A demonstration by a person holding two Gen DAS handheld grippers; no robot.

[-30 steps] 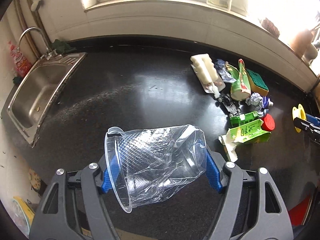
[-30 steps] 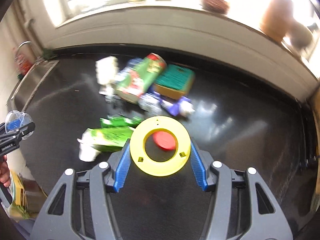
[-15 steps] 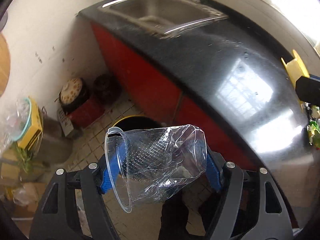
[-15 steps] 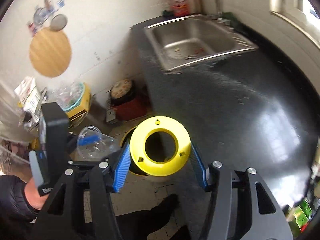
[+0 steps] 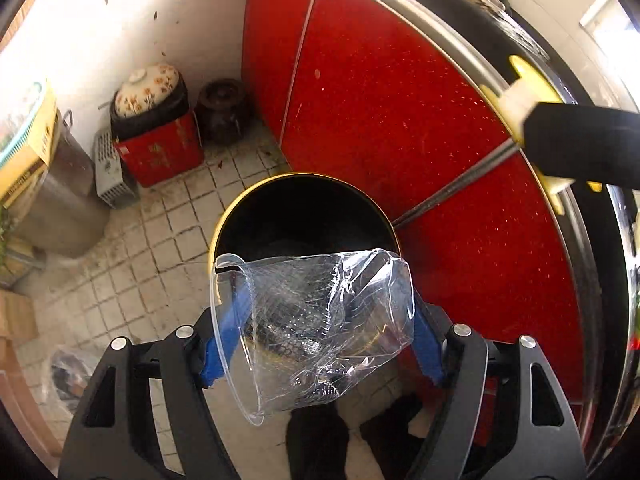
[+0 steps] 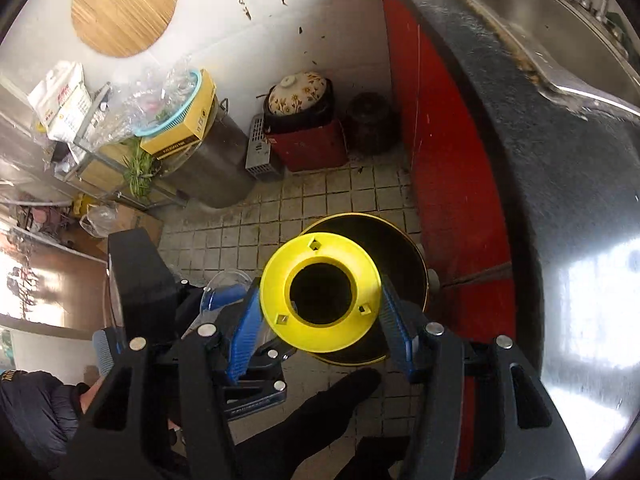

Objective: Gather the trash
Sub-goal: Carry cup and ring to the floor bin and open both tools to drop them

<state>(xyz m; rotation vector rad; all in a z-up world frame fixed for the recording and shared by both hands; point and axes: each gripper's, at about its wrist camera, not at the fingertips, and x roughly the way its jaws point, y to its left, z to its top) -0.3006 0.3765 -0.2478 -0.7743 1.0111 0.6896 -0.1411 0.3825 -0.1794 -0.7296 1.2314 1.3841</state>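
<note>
My left gripper (image 5: 320, 332) clenches the crumpled clear cup (image 5: 316, 328), and my right gripper (image 6: 320, 312) clamps the yellow ring (image 6: 320, 292). Both hang directly above the open black bin (image 5: 304, 212) on the floor, so each piece should drop straight in.

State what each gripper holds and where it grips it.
Left gripper: crushed clear plastic cup, pinched across its sides. Right gripper: yellow spool, clamped by opposite edges of its flange.

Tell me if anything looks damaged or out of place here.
The clear plastic cup in the left gripper is crushed, its wall creased and buckled. The yellow ring in the right gripper looks intact. Both hang above the open bin on the grimy tiled floor.
</note>
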